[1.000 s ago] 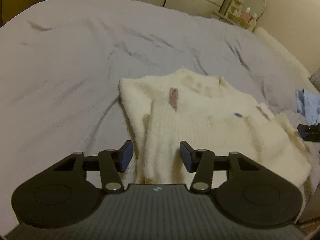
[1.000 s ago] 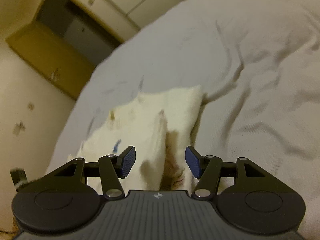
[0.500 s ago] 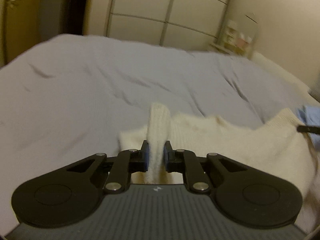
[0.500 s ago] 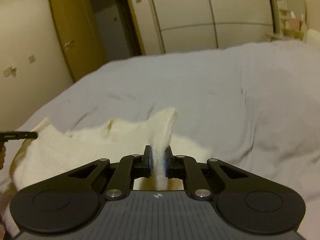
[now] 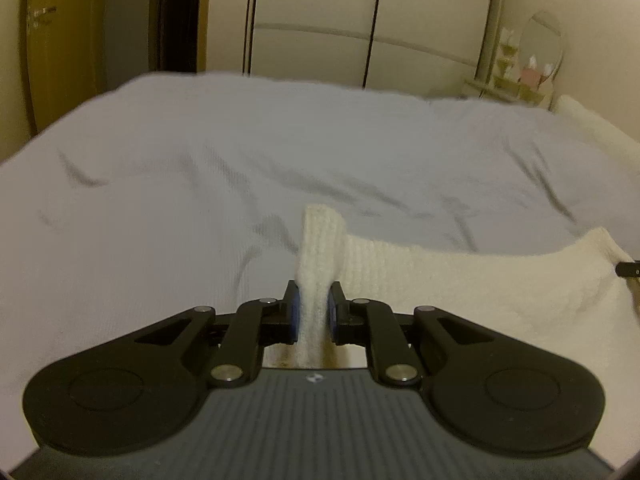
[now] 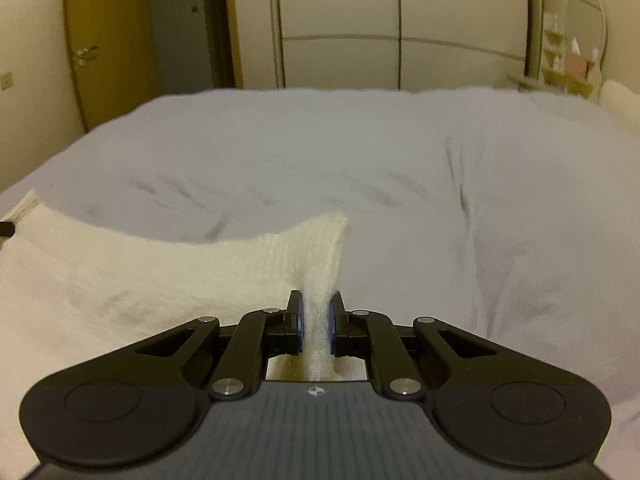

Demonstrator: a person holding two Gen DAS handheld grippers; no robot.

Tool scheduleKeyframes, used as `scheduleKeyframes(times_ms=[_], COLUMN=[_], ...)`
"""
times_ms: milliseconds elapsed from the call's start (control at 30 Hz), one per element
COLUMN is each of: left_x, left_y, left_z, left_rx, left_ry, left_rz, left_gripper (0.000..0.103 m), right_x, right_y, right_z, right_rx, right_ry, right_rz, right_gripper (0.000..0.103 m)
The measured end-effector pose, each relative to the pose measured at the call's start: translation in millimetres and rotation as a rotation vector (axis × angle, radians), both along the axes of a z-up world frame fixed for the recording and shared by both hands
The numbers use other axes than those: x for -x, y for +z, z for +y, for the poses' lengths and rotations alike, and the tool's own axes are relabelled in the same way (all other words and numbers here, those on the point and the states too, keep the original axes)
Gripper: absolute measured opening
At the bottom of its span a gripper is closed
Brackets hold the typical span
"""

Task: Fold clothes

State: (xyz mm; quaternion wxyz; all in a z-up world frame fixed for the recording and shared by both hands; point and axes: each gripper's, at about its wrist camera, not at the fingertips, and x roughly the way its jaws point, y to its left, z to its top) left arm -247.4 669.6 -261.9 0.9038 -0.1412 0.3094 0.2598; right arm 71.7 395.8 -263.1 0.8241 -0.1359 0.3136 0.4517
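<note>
A cream knitted sweater point(image 5: 460, 280) is stretched between both grippers above the grey bed sheet point(image 5: 200, 184). My left gripper point(image 5: 314, 316) is shut on one corner of the knit, which stands up in a fold between its blue pads. In the right wrist view the sweater point(image 6: 140, 276) spreads to the left, and my right gripper point(image 6: 316, 320) is shut on its other corner. At the right edge of the left wrist view a dark tip of the other gripper point(image 5: 628, 268) shows past the cloth.
The wrinkled grey sheet point(image 6: 360, 160) covers the bed out to its far edge. Behind it stand white wardrobe doors point(image 5: 360, 28), a wooden door point(image 6: 104, 40) at the left and a shelf with an oval mirror point(image 5: 540, 48) at the right.
Both grippers went from open above the flat sweater to shut on its corners. The sweater has been lifted off the sheet, and both views now look level across the bed.
</note>
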Motion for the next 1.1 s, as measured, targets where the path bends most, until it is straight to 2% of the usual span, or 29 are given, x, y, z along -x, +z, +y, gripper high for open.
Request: scheduleKeyframes(times_ms=[67, 167, 200, 233, 267, 300, 433, 567, 667, 733, 767, 800, 833, 867, 900, 933, 1000, 1033, 1100], left_x=[-12, -17, -13, -7, 1, 10, 50, 105, 124, 125, 122, 118, 115, 112, 112, 115, 120, 123, 126], left_y=[-19, -39, -38, -34, -28, -19, 16, 36, 27, 15, 6, -4, -15, -25, -28, -26, -19, -10, 7], left_z=[7, 17, 20, 22, 24, 25, 3, -55, -111, -142, -149, -147, -141, -135, -130, -127, -123, -124, -126], left_rx=[0.029, 0.075, 0.085, 0.093, 0.093, 0.07, -0.095, -0.083, -0.1, -0.137, -0.155, -0.136, -0.098, -0.059, -0.042, -0.039, -0.062, -0.084, -0.088], left_ry=[0.008, 0.043, 0.057, 0.071, 0.087, 0.119, 0.177, 0.049, -0.057, -0.102, -0.094, -0.065, -0.029, 0.007, 0.039, 0.068, 0.13, 0.145, 0.137], left_rz=[0.066, 0.135, 0.13, 0.109, 0.093, 0.092, 0.128, 0.056, 0.037, 0.041, 0.061, 0.084, 0.105, 0.127, 0.139, 0.146, 0.17, 0.169, 0.129], left_gripper=[0.015, 0.024, 0.026, 0.026, 0.029, 0.028, 0.023, 0.022, 0.022, 0.022, 0.022, 0.022, 0.022, 0.022, 0.022, 0.02, 0.015, 0.014, 0.013], right_x=[-4, -3, -2, -2, -1, 2, 24, 90, 146, 178, 190, 195, 194, 192, 186, 180, 169, 169, 175], right_y=[-18, -49, -53, -51, -47, -38, 3, 29, 24, 11, 1, -12, -25, -38, -48, -50, -52, -47, -29], right_z=[10, 24, 23, 20, 15, 7, -37, -89, -108, -111, -111, -112, -109, -111, -119, -130, -150, -156, -162], right_rx=[0.055, 0.164, 0.169, 0.165, 0.157, 0.139, 0.03, -0.122, -0.149, -0.121, -0.086, -0.032, 0.02, 0.054, 0.049, 0.028, -0.013, -0.02, -0.019], right_ry=[-0.004, -0.016, -0.037, -0.066, -0.103, -0.148, -0.237, -0.182, -0.104, -0.062, -0.052, -0.065, -0.088, -0.112, -0.141, -0.179, -0.251, -0.278, -0.293], right_rz=[0.02, 0.04, 0.042, 0.047, 0.044, 0.032, 0.024, 0.057, 0.052, 0.016, -0.014, -0.051, -0.079, -0.081, -0.031, 0.031, 0.146, 0.165, 0.115], right_gripper=[0.01, 0.013, 0.018, 0.035, 0.048, 0.064, 0.061, 0.061, 0.061, 0.059, 0.055, 0.05, 0.041, 0.038, 0.038, 0.046, 0.045, 0.046, 0.046])
